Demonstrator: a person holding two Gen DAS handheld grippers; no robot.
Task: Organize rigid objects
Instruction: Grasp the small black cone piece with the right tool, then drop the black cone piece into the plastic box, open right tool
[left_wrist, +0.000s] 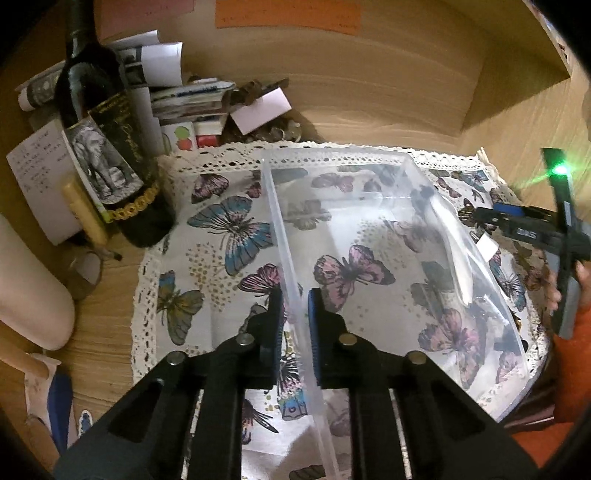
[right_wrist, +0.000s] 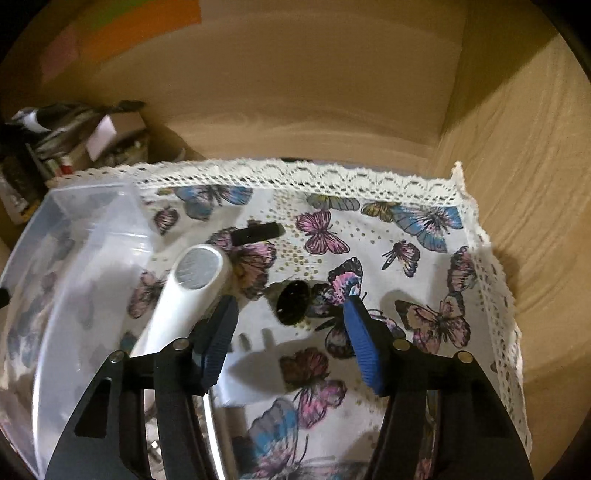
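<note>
A clear plastic box (left_wrist: 369, 229) sits on a butterfly-print cloth (left_wrist: 207, 236). My left gripper (left_wrist: 295, 325) is shut on the box's left wall, one finger on each side. The box also shows at the left of the right wrist view (right_wrist: 74, 258). My right gripper (right_wrist: 291, 328) is open above the cloth (right_wrist: 406, 229). A white handle-shaped object with a round silver end (right_wrist: 192, 280) lies beside its left finger (right_wrist: 218, 339). A small black round piece (right_wrist: 293, 302) and a black bar (right_wrist: 258, 232) lie on the cloth ahead. The right gripper also shows at the left wrist view's right edge (left_wrist: 487, 221).
A dark wine bottle (left_wrist: 107, 147) stands at the cloth's left edge, with papers and small clutter (left_wrist: 192, 103) behind it. Wooden walls (right_wrist: 517, 221) close in the back and right. A pale cylinder (left_wrist: 29, 288) lies at the far left.
</note>
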